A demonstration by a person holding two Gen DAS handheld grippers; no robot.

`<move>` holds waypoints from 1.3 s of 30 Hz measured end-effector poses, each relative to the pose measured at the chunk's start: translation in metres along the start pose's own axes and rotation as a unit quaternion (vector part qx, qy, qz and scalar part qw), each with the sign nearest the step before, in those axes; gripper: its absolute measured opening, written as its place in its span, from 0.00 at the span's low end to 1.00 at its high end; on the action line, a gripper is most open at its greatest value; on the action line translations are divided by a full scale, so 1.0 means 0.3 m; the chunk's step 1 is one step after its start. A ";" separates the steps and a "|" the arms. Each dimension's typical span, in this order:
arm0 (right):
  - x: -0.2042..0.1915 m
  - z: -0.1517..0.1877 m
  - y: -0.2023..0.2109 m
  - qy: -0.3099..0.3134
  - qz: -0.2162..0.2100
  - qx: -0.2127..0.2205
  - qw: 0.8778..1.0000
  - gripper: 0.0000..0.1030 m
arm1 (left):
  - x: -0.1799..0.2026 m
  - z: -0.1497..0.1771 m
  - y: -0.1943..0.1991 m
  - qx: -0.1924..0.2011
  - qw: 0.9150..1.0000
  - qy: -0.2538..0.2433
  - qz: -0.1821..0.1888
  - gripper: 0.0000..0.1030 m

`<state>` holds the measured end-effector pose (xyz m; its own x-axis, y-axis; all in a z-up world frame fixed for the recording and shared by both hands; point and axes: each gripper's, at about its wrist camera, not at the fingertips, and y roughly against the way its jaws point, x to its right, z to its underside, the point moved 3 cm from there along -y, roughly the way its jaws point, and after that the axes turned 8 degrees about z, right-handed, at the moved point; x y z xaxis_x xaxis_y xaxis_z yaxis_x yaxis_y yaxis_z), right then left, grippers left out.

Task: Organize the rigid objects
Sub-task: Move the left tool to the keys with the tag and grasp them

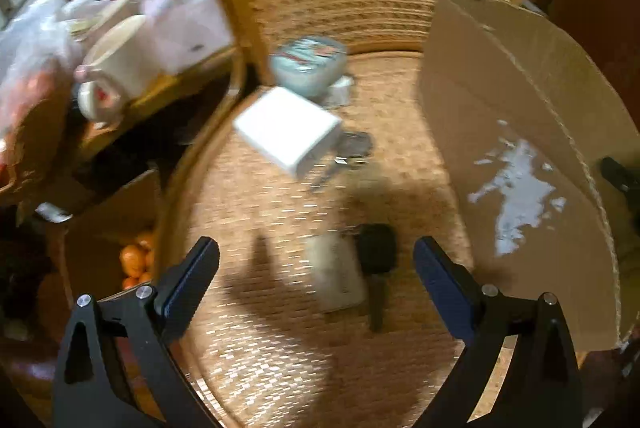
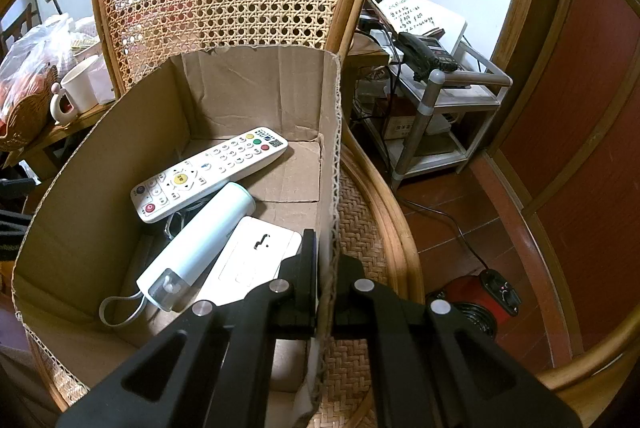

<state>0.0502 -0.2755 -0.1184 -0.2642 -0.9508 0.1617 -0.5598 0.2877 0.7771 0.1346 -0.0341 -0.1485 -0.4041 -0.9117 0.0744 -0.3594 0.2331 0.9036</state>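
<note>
My left gripper (image 1: 316, 260) is open and empty above the woven chair seat (image 1: 280, 348). Between and just beyond its fingers lie a small whitish flat object (image 1: 338, 272) and a black car key (image 1: 376, 256). Farther off are a white box (image 1: 288, 130), some keys (image 1: 348, 152) and a round pale-blue container (image 1: 306, 64). My right gripper (image 2: 326, 268) is shut on the right wall of the cardboard box (image 2: 332, 164). In the box lie a white remote (image 2: 208, 172), a pale-blue cylinder (image 2: 200, 244) and a white flat device (image 2: 256, 252).
The cardboard box (image 1: 520, 148) stands on the right of the seat in the left wrist view. A side table with a white mug (image 1: 116, 68) and bags is to the left. Oranges (image 1: 136, 260) sit in a carton below. A phone stand (image 2: 432, 88) and a red heater (image 2: 476, 296) are on the right.
</note>
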 end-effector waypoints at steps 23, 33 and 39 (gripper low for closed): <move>-0.011 0.000 -0.001 0.004 -0.002 0.000 1.000 0.06 | 0.097 0.003 -0.099 -0.032 0.998 -0.037 0.032 0.29; -0.012 0.000 -0.001 0.004 -0.001 0.000 1.000 0.06 | 0.088 -0.015 -0.039 -0.012 0.999 -0.010 0.045 0.20; -0.011 0.000 -0.001 0.005 -0.001 0.000 1.000 0.06 | 0.063 -0.024 -0.012 -0.001 0.999 -0.010 0.042 0.11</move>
<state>0.0513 -0.2725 -0.1192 -0.2549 -0.9525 0.1665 -0.5605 0.2859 0.7773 0.1344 -0.0548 -0.1473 -0.4493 -0.8821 0.1419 -0.3210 0.3076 0.8957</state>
